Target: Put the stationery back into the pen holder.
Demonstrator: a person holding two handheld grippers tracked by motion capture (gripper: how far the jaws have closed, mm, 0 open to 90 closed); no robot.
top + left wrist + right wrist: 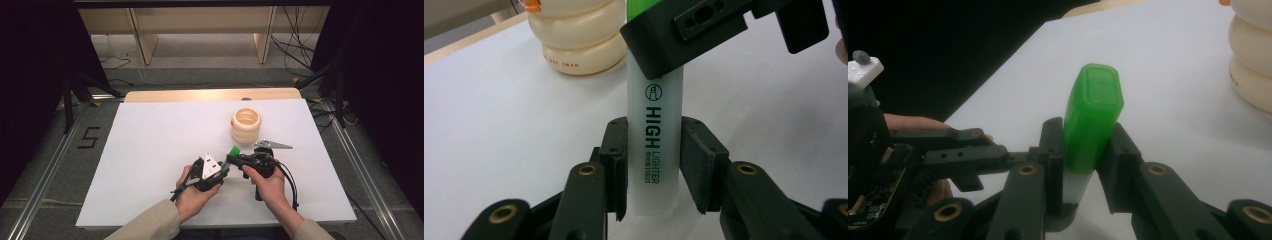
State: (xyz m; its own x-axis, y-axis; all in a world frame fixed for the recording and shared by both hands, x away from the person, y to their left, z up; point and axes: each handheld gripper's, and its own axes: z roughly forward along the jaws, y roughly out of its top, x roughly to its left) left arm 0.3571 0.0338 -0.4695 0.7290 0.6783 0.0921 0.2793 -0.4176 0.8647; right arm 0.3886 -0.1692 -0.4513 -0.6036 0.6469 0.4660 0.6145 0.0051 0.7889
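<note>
A highlighter [655, 150] is held between both grippers above the white table cover [150, 145], near the person's edge of it. In the left gripper view, the translucent white barrel (printed "HIGH LIGHTER" in dark letters) is clamped between the jaws of the left gripper [654, 165], both pads being pressed against its sides. Farther along the barrel, the jaw of the right gripper [724, 30] is seen closed over the pen where the green cap begins.

In the right gripper view, the green cap [1093, 117] is gripped between the right gripper's two jaws, with the cap's flat end pointing away from the camera and a short stretch of the pale barrel visible below it. The left gripper [955, 150] is seen off to the side, with fingers of the hand behind it.

From the high view, the two grippers are seen meeting tip to tip, with the green cap [233, 150] showing between them. A cream ribbed container [245, 126] with an orange detail stands beyond them, just behind the right gripper [235, 159] and apart from it.
</note>
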